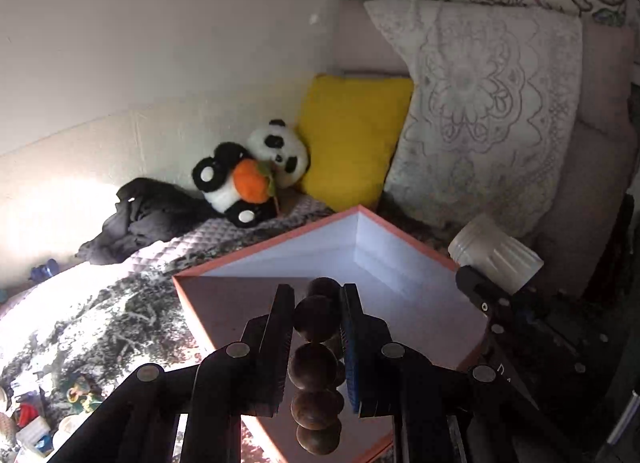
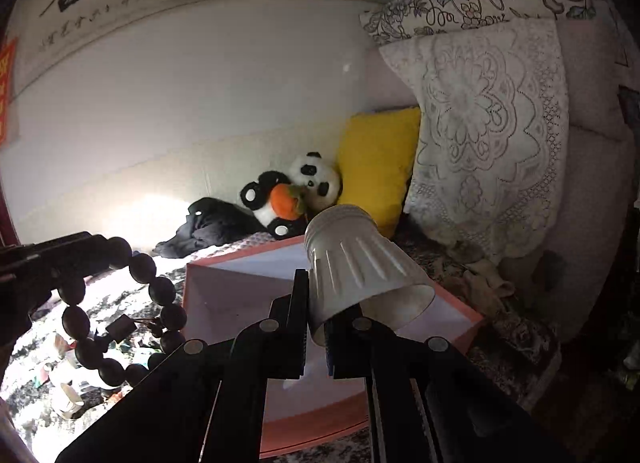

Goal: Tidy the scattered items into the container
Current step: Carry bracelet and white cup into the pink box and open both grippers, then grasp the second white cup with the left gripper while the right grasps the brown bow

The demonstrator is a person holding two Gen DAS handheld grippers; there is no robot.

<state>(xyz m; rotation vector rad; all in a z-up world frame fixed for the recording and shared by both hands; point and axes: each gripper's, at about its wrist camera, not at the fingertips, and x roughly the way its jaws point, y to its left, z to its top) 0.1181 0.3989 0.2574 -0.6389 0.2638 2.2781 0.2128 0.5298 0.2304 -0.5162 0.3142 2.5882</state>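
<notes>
The beads point(image 1: 316, 363) hang as a loop from your left gripper point(image 1: 316, 327), clamped between its fingers, with the open box point(image 1: 400, 247) directly below and ahead of the tips. The loop's long axis runs straight down, so letting go should drop it inside, near the box's close corner. Your right gripper point(image 2: 316, 327) is shut on the rim of a white cup point(image 2: 360, 271), tilted on its side, above the box's right part. Both loads look ready to release; the left seems better centred.

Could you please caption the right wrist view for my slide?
Right gripper holds a white ribbed cup above the pink-rimmed box.
</notes>
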